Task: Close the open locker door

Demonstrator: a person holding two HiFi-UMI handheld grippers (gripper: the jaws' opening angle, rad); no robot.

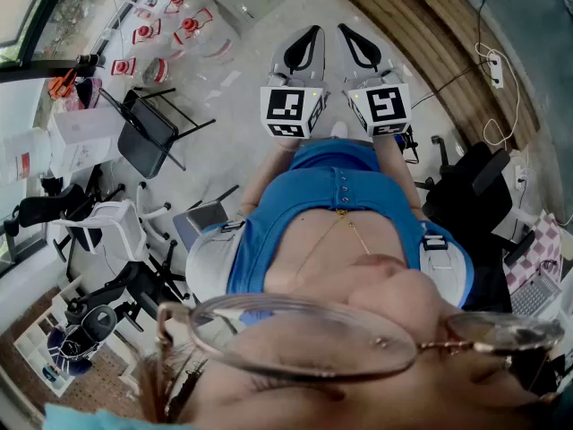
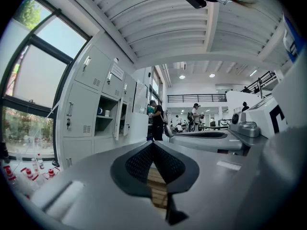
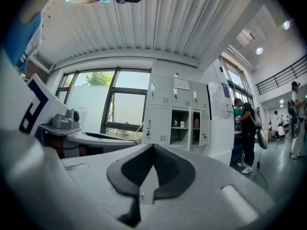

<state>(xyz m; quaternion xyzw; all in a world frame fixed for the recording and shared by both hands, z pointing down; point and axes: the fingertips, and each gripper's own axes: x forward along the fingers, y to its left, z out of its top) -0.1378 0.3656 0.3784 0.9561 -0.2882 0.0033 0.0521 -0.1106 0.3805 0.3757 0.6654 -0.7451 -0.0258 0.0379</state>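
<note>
Left gripper [image 2: 153,145] and right gripper [image 3: 153,147], fingers [image 3: 136,164] pressed together, should approach the open locker door [image 3: 190,128] at the right gripper's two o'clock.

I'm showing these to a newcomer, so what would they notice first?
Probably the grey lockers beside the window, ahead in the right gripper view, with two doors open and cups inside. Nearer, the left hand-held gripper and right hand-held gripper sit side by side, both shut and empty.

No legible text. Sheet [image 3: 181,84] on upper locker [image 3: 178,94]: print too small to read. Left cube [image 1: 292,110] and right cube [image 1: 380,106]: black-and-white square marker patterns only.
</note>
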